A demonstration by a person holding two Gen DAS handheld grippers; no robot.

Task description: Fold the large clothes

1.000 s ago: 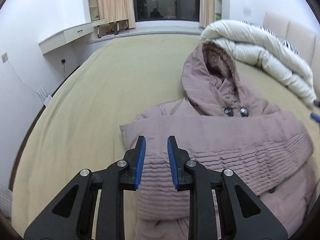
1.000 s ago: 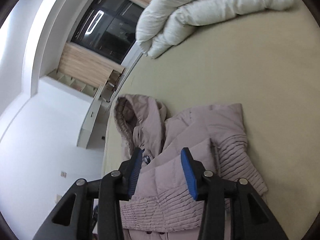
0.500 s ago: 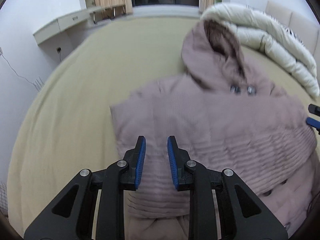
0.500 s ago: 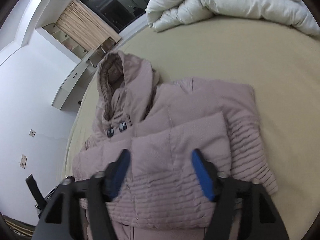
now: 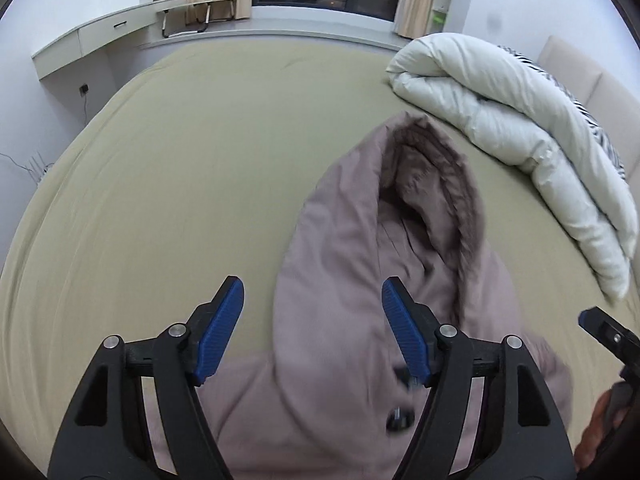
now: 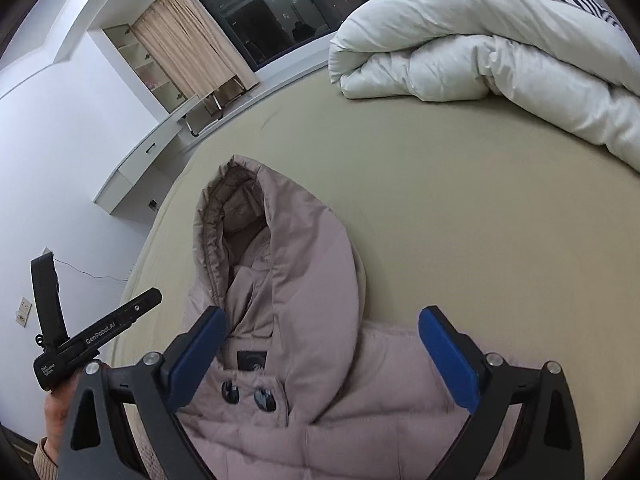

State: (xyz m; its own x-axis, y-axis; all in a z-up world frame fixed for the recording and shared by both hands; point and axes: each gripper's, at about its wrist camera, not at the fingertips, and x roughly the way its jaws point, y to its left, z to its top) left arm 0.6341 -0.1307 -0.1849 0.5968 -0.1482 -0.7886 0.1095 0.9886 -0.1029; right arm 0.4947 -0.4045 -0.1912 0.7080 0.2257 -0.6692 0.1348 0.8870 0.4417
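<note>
left tongs (image 5: pixel 312 330) wide, empty, over coat (image 5: pixel 340 320) hood | right tongs (image 6: pixel 322 354) wide, empty, above coat collar | duvet (image 6: pixel 480 52) beyond coat on bed (image 5: pixel 180 160)

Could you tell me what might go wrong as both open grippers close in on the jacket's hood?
The puffy hood may spring back unless folded flat. The left gripper and right gripper straddle it close together and could collide. The snaps by the collar might snag a finger.
</note>
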